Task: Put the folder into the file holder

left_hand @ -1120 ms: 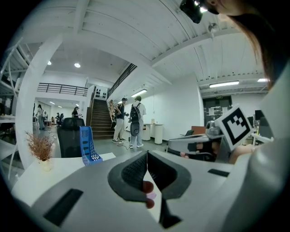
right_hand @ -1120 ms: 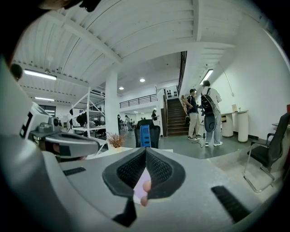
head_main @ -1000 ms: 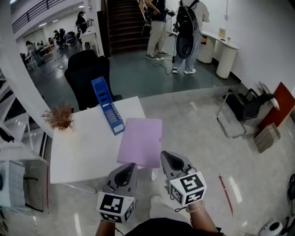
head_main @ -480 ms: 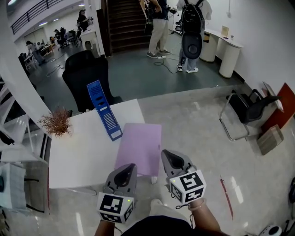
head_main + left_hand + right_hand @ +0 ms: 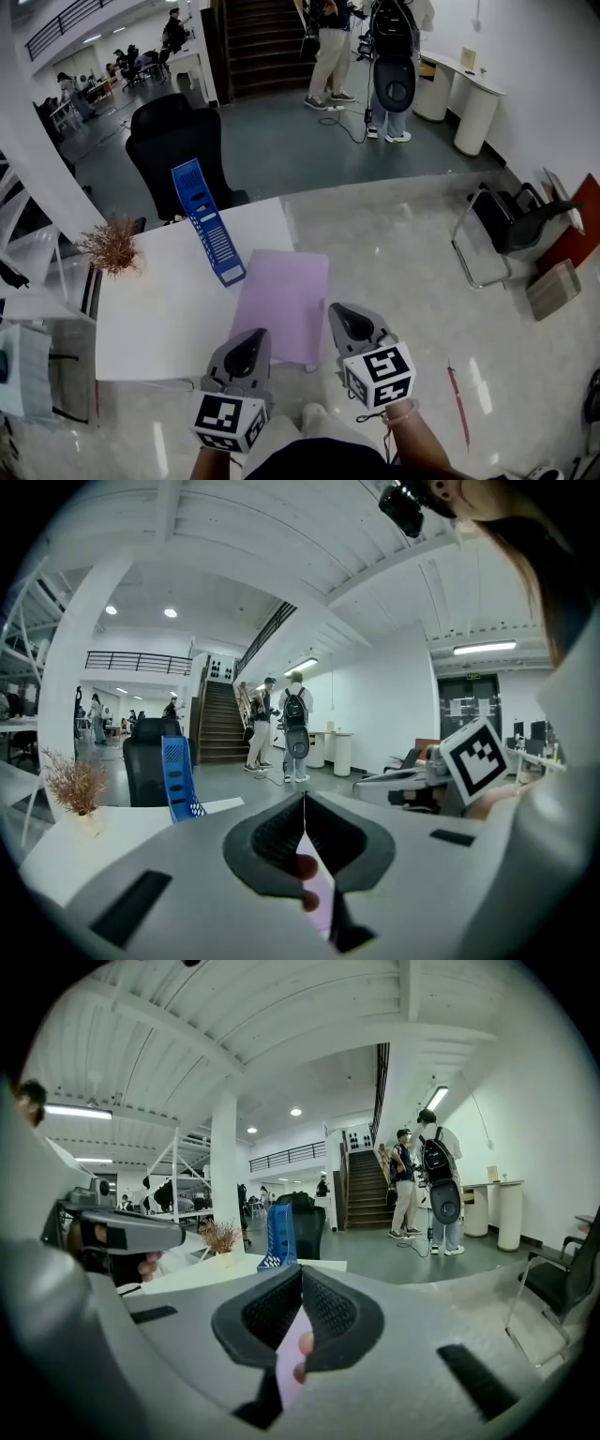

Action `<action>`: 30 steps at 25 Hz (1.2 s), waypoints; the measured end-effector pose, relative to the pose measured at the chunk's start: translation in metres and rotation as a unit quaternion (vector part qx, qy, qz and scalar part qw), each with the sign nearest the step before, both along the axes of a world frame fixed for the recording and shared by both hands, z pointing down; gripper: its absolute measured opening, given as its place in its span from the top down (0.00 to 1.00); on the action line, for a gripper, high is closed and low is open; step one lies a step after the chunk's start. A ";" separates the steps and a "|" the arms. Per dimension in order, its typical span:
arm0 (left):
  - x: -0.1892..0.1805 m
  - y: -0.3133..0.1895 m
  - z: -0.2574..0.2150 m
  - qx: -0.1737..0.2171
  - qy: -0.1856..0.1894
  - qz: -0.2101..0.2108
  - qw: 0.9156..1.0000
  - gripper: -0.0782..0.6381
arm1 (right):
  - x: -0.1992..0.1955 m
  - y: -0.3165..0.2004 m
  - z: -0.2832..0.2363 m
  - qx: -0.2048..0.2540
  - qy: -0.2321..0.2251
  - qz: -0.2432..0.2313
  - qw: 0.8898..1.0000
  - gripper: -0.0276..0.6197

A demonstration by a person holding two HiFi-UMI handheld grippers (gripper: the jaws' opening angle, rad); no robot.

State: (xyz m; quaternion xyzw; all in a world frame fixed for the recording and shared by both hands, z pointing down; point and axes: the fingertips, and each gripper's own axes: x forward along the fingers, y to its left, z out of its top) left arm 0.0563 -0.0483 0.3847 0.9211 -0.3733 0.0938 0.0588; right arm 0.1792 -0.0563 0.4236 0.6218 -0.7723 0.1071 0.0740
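Head view: left gripper (image 5: 252, 336) and right gripper (image 5: 346, 314), jaws together, empty; purple folder (image 5: 281, 298) flat on table (image 5: 159, 309)

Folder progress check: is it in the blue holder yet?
No, the folder lies flat on the table, beside the holder.

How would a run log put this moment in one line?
left gripper: shut, empty | right gripper: shut, empty | folder: flat on table, not gripped | file holder: beside folder

Bare table (image 5: 159, 314) L of file holder (image 5: 208, 223); plant (image 5: 112, 246) at far L corner, chair (image 5: 178, 141) behind holder.
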 end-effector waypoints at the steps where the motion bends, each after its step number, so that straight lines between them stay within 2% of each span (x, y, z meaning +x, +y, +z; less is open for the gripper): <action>1: 0.000 -0.001 0.001 -0.001 0.000 -0.001 1.000 0.88 | 0.001 -0.002 0.002 -0.002 -0.003 0.001 1.000 0.95; 14: 0.002 -0.029 0.013 -0.009 -0.007 -0.003 1.000 0.88 | 0.016 -0.036 0.031 -0.036 -0.029 0.003 0.999 0.95; 20: 0.008 -0.048 0.017 -0.012 -0.009 0.007 1.000 0.88 | 0.023 -0.057 0.043 -0.050 -0.028 0.010 0.998 0.89; 30: 0.011 -0.078 0.030 -0.021 -0.010 0.020 1.000 0.88 | 0.035 -0.089 0.073 -0.082 -0.055 0.022 0.995 0.82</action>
